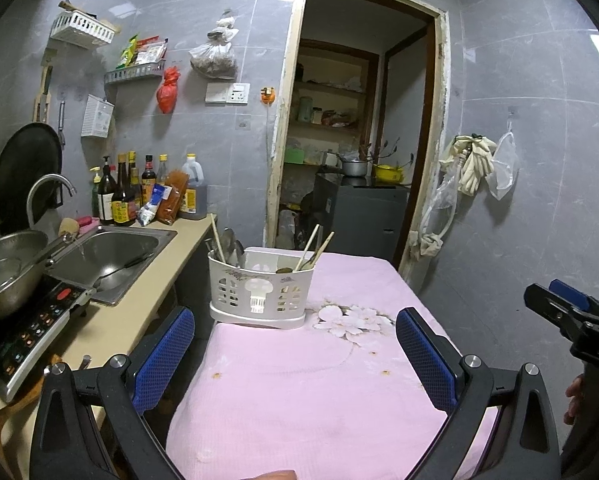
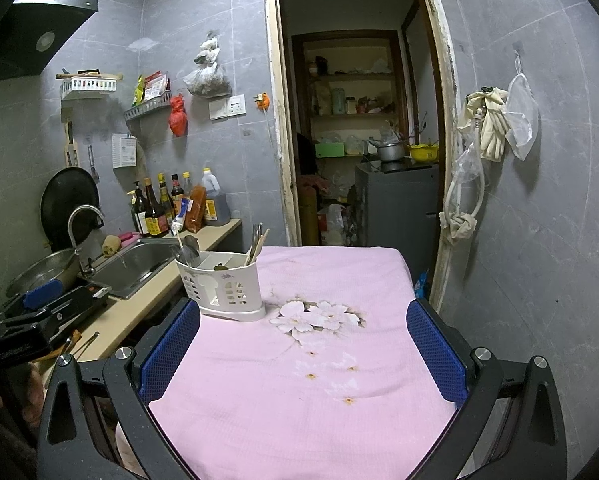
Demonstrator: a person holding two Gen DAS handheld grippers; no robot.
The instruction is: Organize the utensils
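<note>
1. Pink cloth with a white flower print spread over the counter, filling the lower middle of both wrist views, bare but for a few small brown marks.
2. Steel sink at 9 o'clock from the cloth, set in the beige kitchen counter running along the wall; curved tap above it, sauce bottles grouped behind it at the wall.
3. Steel pot at the far left edge, just beside the sink, resting on a cooktop with a button panel.
4. White slotted utensil holder upright on the cloth at its 11 o'clock corner, just left of the flower print. Chopsticks leaning in the right compartment, spoons and another chopstick in the left one.
5. Left gripper low over the near cloth, jaws spread wide with nothing between them, blue pads facing inward, well short of the holder.
6. Right gripper likewise over the cloth, jaws spread wide and empty, holder at 11 o'clock ahead of it, apart from the pads.
</note>
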